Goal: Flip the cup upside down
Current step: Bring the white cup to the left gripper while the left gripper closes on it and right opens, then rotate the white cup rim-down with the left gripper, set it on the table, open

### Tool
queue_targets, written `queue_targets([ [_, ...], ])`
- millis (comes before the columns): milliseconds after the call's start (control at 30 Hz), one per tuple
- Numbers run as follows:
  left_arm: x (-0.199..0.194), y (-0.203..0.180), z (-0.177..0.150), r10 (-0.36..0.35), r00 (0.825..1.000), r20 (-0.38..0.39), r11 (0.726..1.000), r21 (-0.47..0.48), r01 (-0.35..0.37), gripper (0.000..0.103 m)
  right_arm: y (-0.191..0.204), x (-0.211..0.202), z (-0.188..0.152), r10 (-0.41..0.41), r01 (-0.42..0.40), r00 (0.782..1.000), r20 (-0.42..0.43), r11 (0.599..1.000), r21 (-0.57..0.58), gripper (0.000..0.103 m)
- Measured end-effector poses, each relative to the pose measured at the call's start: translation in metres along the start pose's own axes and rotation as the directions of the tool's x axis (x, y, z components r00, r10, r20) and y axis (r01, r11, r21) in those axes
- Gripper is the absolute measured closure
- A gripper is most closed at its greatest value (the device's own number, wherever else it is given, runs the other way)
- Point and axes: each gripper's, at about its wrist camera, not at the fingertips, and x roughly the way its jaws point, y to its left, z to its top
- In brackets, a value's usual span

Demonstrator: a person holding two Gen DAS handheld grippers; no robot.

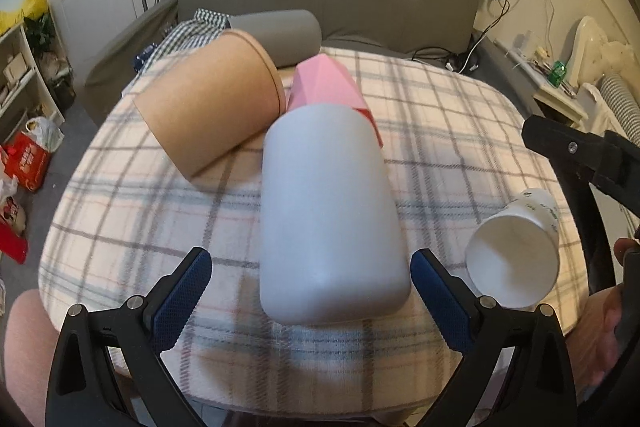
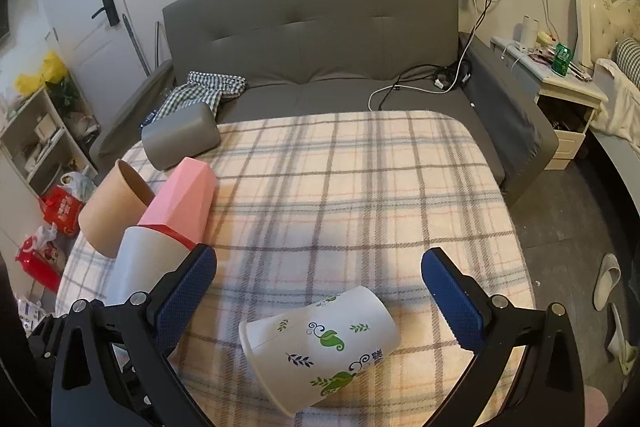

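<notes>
A white paper cup (image 2: 320, 347) with green leaf prints lies on its side on the plaid-covered table (image 2: 360, 187). Its mouth points left toward the left wrist view (image 1: 514, 261). My right gripper (image 2: 319, 281) is open and empty, its blue-padded fingers (image 2: 452, 299) astride and just above the cup. My left gripper (image 1: 311, 291) is open, its fingers either side of the base of a tall grey tumbler (image 1: 328, 211) lying on its side. A brown paper cup (image 1: 212, 99) and a pink faceted cup (image 1: 328, 83) also lie on their sides behind it.
A grey sofa (image 2: 320, 39) stands behind the table with a grey cushion (image 2: 180, 139) and checked cloth (image 2: 200, 91). A bedside cabinet (image 2: 568, 99) is at right. Bags and shelves (image 2: 36, 147) are at left. Slippers (image 2: 608, 279) lie on the floor.
</notes>
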Motion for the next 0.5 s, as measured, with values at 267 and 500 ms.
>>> queue_targets([
  [267, 0.007, -0.003, -0.005, -0.060, 0.998, -0.022, 0.998, 0.036, 0.061, 0.030, 0.003, 0.006, -0.001, -0.006, 0.005, 1.000, -0.016, 1.000, -0.011, 0.000],
  [500, -0.007, -0.005, 0.000, -0.058, 0.998, -0.020, 0.995, 0.085, 0.060, 0.030, 0.004, 0.006, -0.001, -0.005, 0.005, 1.000, -0.016, 1.000, -0.010, 0.000],
])
